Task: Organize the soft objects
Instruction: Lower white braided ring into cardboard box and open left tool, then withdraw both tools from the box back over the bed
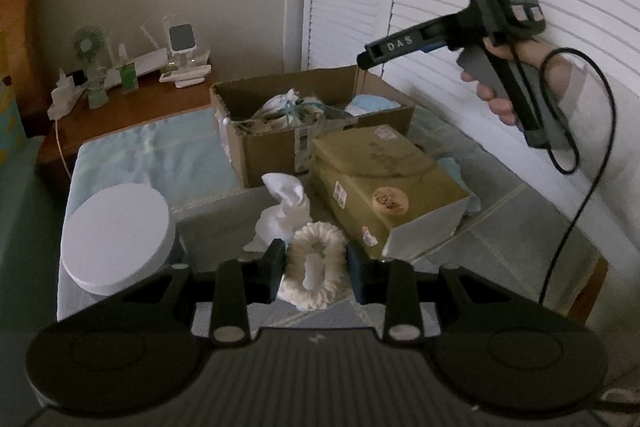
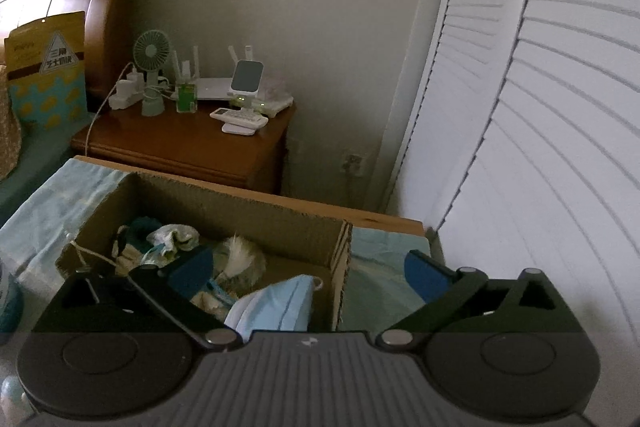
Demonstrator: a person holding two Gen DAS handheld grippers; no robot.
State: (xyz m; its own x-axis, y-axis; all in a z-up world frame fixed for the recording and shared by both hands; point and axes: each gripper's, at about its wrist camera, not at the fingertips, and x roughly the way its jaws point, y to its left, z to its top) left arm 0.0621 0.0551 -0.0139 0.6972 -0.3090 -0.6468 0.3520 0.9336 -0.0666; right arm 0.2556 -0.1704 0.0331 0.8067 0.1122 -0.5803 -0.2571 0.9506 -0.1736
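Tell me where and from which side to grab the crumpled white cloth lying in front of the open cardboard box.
Grip the crumpled white cloth by its raised, twisted upper fold, coming down from above and from the near side. That peak stands clear of the bedding, while the closed brown box crowds its right and the cardboard box its far side. The low edges lie flat and would likely slip.

A cream fluffy scrunchie [image 1: 316,273] stands upright, pinched between the left gripper [image 1: 316,267] pads. Just beyond it lies crumpled white cloth [image 1: 282,211]. Below the right gripper [image 2: 316,275], an open cardboard box [image 2: 240,203] holds jumbled soft items (a blue mask nearest).
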